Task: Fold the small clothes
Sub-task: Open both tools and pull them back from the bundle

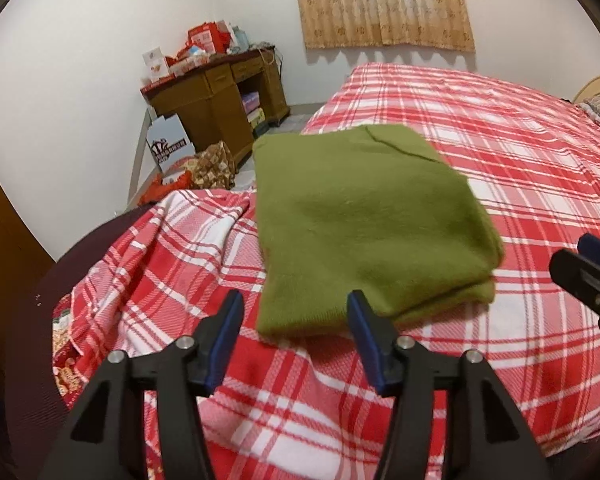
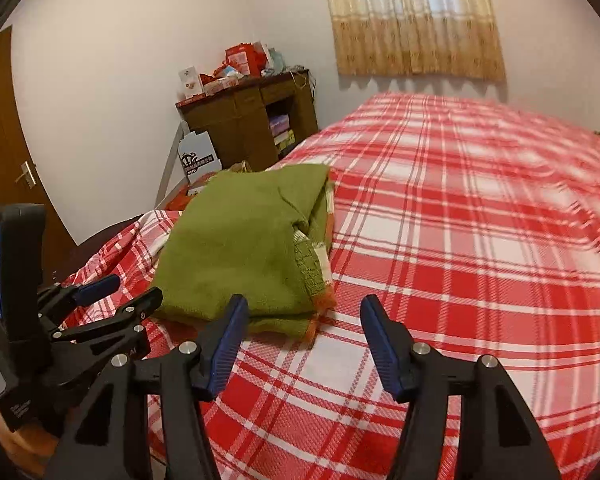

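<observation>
A green knitted garment (image 1: 364, 216) lies folded into a thick rectangle on the red and white plaid bed cover (image 1: 520, 160). My left gripper (image 1: 295, 298) hovers just in front of its near edge, open, with no cloth pinched between its blue pads. In the right wrist view the same garment (image 2: 240, 248) shows an orange and white trim along its right edge. My right gripper (image 2: 304, 302) is open at that near right corner, and its pads do not press the cloth. Each gripper appears in the other's view: the right gripper (image 1: 580, 264) and the left gripper (image 2: 112, 292).
The bed cover is rumpled over the near left corner of the bed (image 1: 160, 248). A brown wooden desk (image 1: 220, 100) piled with red boxes stands by the far wall. A white box (image 1: 168, 144) and bags lie on the floor. A curtain (image 1: 384, 4) hangs behind; a brown door (image 2: 4, 140) is left.
</observation>
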The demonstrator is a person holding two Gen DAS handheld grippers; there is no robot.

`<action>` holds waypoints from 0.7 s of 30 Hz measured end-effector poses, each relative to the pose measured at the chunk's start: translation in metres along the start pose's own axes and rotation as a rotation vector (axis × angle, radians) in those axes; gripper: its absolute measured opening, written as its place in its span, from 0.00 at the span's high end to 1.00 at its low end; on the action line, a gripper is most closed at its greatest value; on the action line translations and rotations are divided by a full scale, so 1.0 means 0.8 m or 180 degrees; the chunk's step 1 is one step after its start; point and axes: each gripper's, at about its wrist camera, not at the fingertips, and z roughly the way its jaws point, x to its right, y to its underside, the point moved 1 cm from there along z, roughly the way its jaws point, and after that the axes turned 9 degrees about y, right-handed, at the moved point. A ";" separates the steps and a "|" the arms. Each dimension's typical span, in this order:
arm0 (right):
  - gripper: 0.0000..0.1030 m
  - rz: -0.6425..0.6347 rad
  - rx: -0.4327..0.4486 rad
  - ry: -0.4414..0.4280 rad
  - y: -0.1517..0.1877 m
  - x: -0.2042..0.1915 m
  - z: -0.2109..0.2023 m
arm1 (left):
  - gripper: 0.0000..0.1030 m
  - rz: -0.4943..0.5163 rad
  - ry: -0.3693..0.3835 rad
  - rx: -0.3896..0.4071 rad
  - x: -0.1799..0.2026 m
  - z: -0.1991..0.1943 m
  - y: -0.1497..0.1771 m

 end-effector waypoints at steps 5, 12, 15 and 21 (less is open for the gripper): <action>0.42 -0.0021 0.0131 0.0093 0.002 -0.006 -0.035 | 0.37 -0.0006 -0.0006 0.0169 0.002 -0.028 -0.006; 0.41 -0.0091 0.0366 0.0308 -0.011 -0.011 -0.078 | 0.21 0.0015 0.0025 0.0471 0.013 -0.073 -0.019; 0.40 -0.0103 0.0494 0.0390 -0.015 -0.012 -0.095 | 0.06 0.0020 0.0027 0.0579 0.018 -0.090 -0.023; 0.32 -0.0064 0.0736 0.0428 -0.022 -0.011 -0.127 | 0.00 0.0035 -0.0003 0.0801 0.025 -0.125 -0.032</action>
